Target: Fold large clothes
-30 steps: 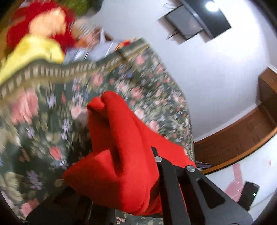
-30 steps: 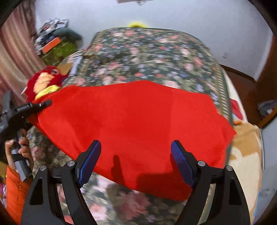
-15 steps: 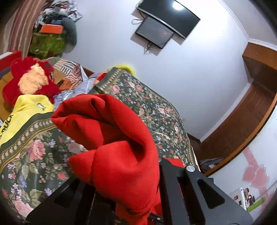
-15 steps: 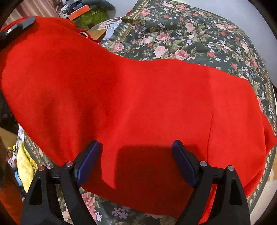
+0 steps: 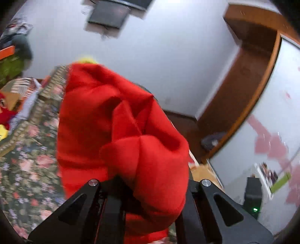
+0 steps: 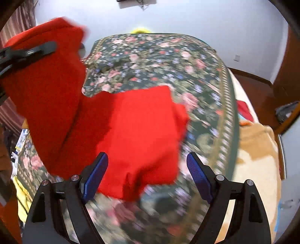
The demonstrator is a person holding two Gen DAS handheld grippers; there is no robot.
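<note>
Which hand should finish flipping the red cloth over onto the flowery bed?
Probably the left. The left gripper is shut on a bunched edge of the red cloth, lifted above the floral bedspread. The right gripper is open, holding nothing.

The left hand-held gripper [image 5: 148, 189] is clamped on a bunched fold of the red garment [image 5: 112, 131], which drapes over the floral bedspread [image 5: 28, 165]. A dark screen [image 5: 108, 13] hangs on the white wall [image 5: 168, 56] beyond.
</note>
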